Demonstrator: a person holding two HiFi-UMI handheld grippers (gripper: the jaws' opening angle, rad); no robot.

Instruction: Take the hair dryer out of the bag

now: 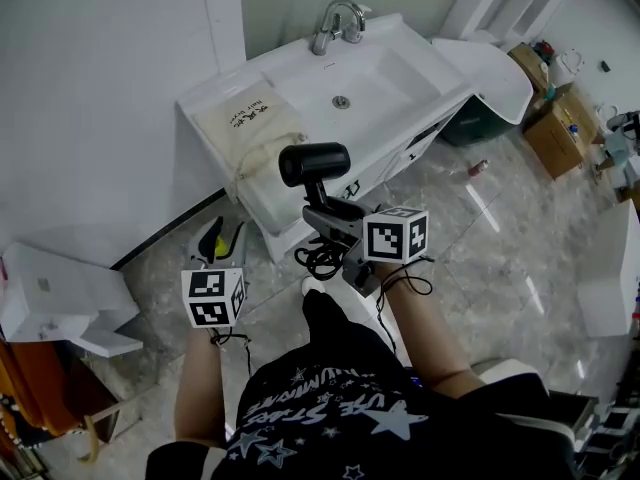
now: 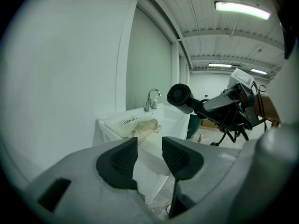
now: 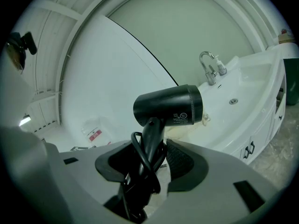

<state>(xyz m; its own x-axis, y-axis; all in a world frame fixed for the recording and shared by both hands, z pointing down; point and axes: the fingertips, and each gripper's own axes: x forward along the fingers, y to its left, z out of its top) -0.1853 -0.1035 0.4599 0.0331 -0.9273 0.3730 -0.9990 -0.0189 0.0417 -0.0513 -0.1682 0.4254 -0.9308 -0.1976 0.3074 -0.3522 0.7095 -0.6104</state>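
The hair dryer was matte black, its cord wound round the handle. It was out of the cream bag, at the bag's 4 o'clock. The right gripper fingers were clamped on the handle. The left gripper fingers stood partly apart, empty.

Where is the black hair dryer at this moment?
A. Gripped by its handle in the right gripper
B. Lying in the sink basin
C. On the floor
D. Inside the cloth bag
A: the right gripper is clamped on the handle and cord of the hair dryer, held in the air, while the cloth bag lies on the counter beside the basin.
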